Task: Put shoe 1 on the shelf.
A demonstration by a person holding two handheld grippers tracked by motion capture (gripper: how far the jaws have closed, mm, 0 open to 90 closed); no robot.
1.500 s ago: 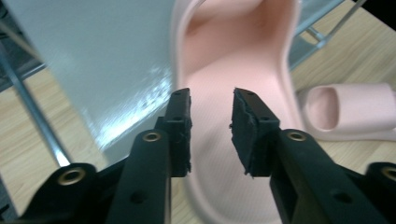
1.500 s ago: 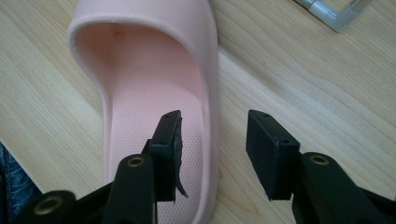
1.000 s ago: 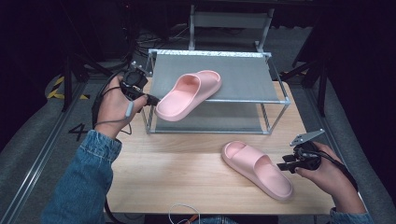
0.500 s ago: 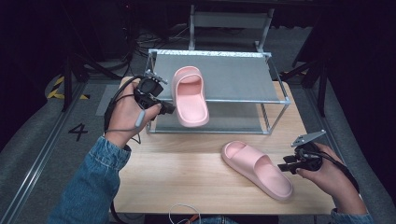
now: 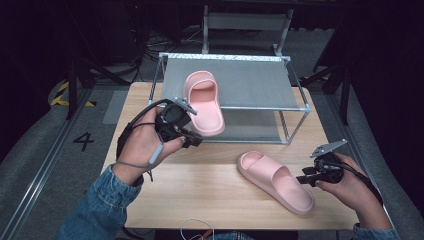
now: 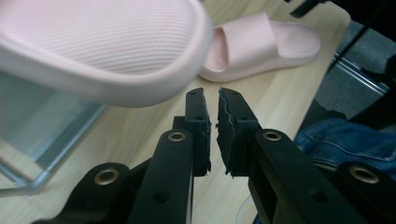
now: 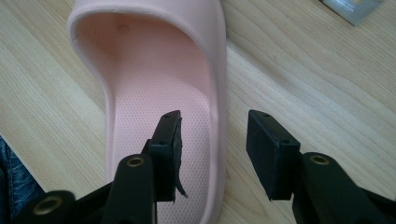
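A pink slipper [image 5: 202,97] [image 6: 107,42] lies on the top shelf of a metal rack [image 5: 250,82], toe away from me, its heel hanging over the front rail. My left gripper [image 5: 195,141] [image 6: 212,100] is just below and in front of that heel, apart from it. Its jaws have just been closing; only a thin slit is left, and nothing is between them. A second pink slipper [image 5: 272,180] [image 6: 261,42] [image 7: 154,93] rests on the wooden table [image 5: 200,190]. My right gripper [image 5: 302,179] [image 7: 214,116] is open at its heel, the side wall between the jaws, not pinched.
The rack has a lower grey shelf [image 5: 255,131] under the top one. A white cable loop [image 5: 192,227] lies at the table's front edge. Left of the table, the floor carries a painted 4 [image 5: 83,141]. Dark stands and cables sit behind the rack.
The slipper swung from a slant to toe-away on the top shelf. The left hand then came back toward me, away from it. The right hand and the second slipper stayed put.
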